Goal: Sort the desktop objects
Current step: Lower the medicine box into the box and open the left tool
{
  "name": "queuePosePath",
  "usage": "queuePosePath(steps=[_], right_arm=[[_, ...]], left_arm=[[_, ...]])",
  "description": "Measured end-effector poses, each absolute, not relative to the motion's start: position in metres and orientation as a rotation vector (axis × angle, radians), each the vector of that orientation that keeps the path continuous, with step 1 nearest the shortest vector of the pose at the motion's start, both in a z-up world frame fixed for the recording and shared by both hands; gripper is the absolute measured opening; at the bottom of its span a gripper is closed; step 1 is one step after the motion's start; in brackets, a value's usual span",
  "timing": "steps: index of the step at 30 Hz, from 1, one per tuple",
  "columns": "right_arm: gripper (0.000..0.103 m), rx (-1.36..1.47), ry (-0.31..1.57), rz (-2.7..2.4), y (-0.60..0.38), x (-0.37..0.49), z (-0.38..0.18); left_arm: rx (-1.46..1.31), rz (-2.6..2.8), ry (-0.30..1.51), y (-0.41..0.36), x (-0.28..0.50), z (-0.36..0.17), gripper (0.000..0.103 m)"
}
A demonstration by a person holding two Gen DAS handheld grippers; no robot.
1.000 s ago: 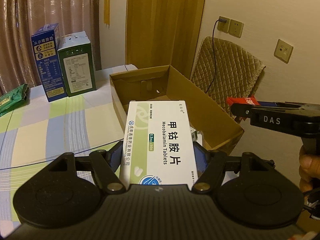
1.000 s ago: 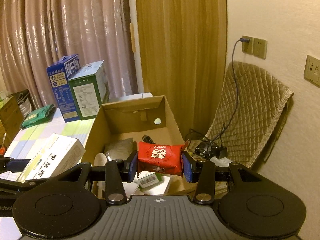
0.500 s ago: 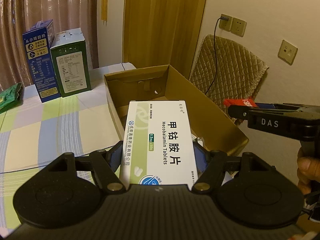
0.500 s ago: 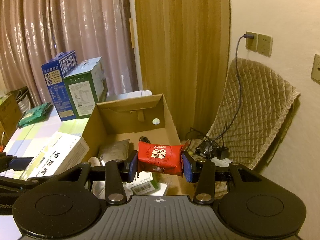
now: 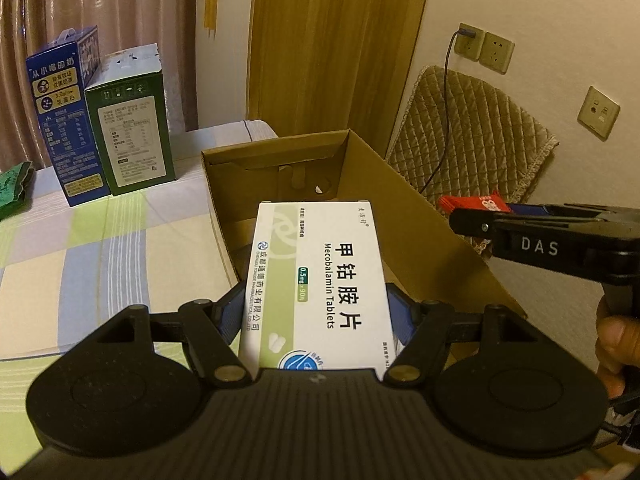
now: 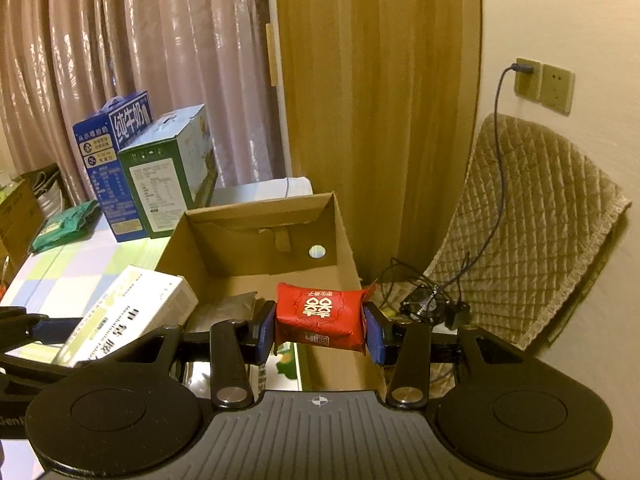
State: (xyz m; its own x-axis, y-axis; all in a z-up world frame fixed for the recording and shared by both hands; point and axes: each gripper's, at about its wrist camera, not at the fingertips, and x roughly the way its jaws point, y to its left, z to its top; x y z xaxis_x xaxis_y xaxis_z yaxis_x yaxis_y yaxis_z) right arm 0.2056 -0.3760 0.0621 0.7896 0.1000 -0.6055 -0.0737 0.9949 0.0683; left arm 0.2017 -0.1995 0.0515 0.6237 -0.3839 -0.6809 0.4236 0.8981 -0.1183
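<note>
My left gripper [image 5: 316, 314] is shut on a white and green tablet box [image 5: 320, 280], held flat over the near end of the open cardboard box [image 5: 404, 196]. My right gripper [image 6: 320, 330] is shut on a red tissue packet [image 6: 322, 314] above the same cardboard box [image 6: 256, 240], near its right wall. The tablet box also shows in the right wrist view [image 6: 128, 316], left of the packet. The packet's end shows in the left wrist view [image 5: 472, 203] at the tip of the right gripper. Grey and white items lie in the cardboard box below.
A blue milk carton [image 5: 64, 116] and a green carton [image 5: 130, 120] stand at the back of the checked tablecloth [image 5: 100, 248]. A green pouch [image 6: 64, 226] lies at the far left. A quilted chair [image 6: 532, 232] with a cable and charger stands right of the table.
Both grippers have moved forward a little over the cardboard box, each keeping its object. The cartons have shifted left in the left wrist view.
</note>
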Motion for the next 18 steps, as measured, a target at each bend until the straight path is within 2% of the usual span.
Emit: queuePosePath(steps=[18], right_arm=[[0.042, 0.016, 0.65, 0.109, -0.372, 0.256, 0.064]], left_arm=[[0.018, -0.452, 0.784, -0.203, 0.258, 0.048, 0.067]])
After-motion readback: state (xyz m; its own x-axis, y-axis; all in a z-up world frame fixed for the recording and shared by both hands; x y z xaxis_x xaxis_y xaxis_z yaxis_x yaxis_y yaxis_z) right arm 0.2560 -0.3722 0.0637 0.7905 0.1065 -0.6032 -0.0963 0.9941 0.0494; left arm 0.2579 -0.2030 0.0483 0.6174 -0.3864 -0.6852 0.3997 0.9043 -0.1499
